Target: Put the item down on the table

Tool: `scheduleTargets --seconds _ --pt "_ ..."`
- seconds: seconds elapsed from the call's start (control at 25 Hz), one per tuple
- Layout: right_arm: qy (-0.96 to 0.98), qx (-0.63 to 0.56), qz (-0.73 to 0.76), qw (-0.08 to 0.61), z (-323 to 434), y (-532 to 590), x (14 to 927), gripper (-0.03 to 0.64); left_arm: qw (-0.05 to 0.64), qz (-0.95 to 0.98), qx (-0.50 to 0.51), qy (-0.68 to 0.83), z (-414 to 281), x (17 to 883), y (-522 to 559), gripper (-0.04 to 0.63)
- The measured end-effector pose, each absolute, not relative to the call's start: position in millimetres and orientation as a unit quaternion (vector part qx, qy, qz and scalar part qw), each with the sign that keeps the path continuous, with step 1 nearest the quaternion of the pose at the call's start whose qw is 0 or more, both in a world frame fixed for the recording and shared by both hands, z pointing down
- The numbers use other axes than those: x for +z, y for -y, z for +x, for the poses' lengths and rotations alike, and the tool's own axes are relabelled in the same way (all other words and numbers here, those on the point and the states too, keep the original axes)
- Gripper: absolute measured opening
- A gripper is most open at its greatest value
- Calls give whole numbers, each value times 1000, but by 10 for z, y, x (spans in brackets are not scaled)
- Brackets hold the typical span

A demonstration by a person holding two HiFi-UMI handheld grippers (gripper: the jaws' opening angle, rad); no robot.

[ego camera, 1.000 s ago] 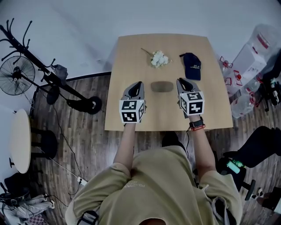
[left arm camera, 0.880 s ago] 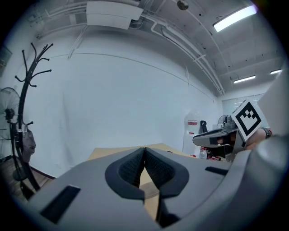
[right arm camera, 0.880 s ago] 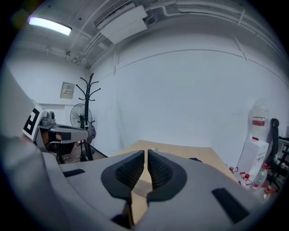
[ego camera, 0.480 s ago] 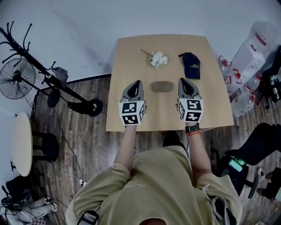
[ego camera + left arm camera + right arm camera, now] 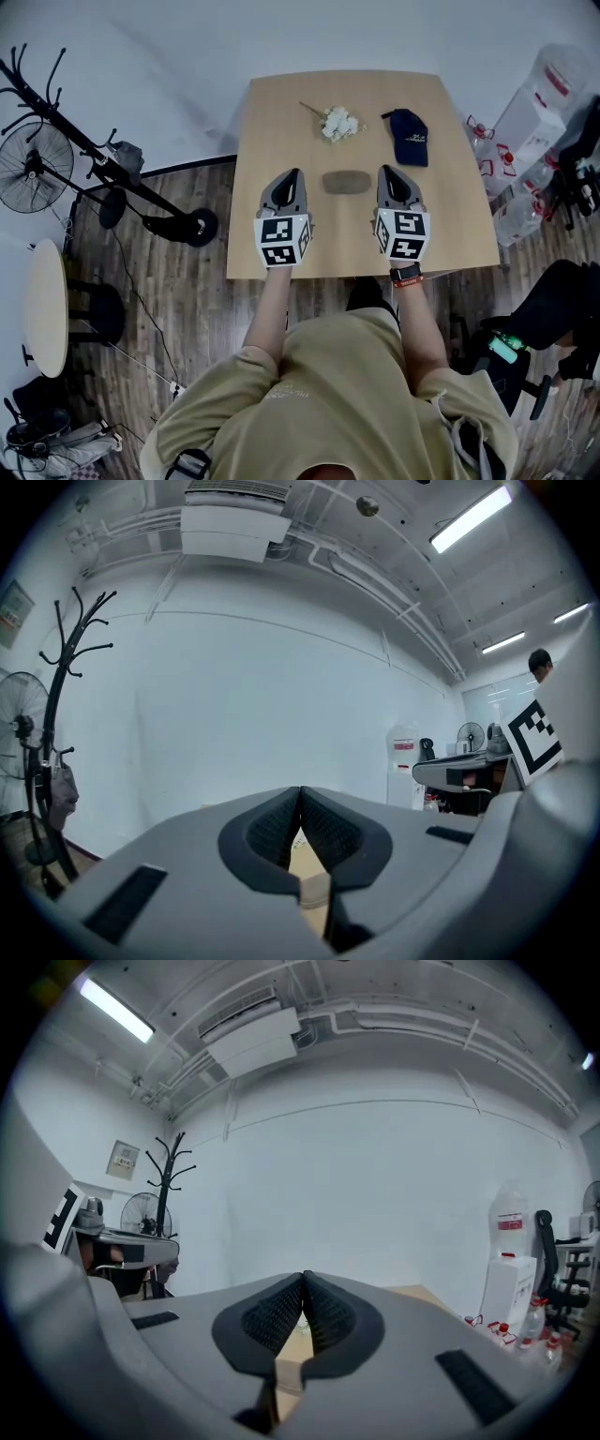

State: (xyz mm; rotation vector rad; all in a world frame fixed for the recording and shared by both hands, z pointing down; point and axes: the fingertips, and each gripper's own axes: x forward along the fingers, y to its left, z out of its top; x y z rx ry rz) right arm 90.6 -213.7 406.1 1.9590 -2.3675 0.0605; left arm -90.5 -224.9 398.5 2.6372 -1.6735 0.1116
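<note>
A grey-brown oblong item [image 5: 346, 182] lies flat on the wooden table [image 5: 281, 112], between my two grippers and touching neither. My left gripper [image 5: 292, 175] hovers just left of it, and in the left gripper view its jaws [image 5: 300, 797] meet with nothing between them. Just right of the item is my right gripper [image 5: 387, 172]. Its jaws [image 5: 305, 1281] are likewise shut and empty in the right gripper view. Both grippers point level toward the far wall.
White flowers [image 5: 339, 123] and a dark blue cap [image 5: 410, 137] lie on the far half of the table. A coat rack [image 5: 103, 164] and a fan [image 5: 33, 159] stand to the left. Water bottles [image 5: 525, 141] are at the right, and a round white table [image 5: 42, 300] at the lower left.
My right gripper has drawn back slightly toward the person. The left gripper and the item on the table have stayed where they were.
</note>
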Motion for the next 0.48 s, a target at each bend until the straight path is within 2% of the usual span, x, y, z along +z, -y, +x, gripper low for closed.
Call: scheduleTargets --seconds 0.48 --pt "774 42 630 50 796 2385 4240 15 20 848 59 526 -912 4206 2480 23"
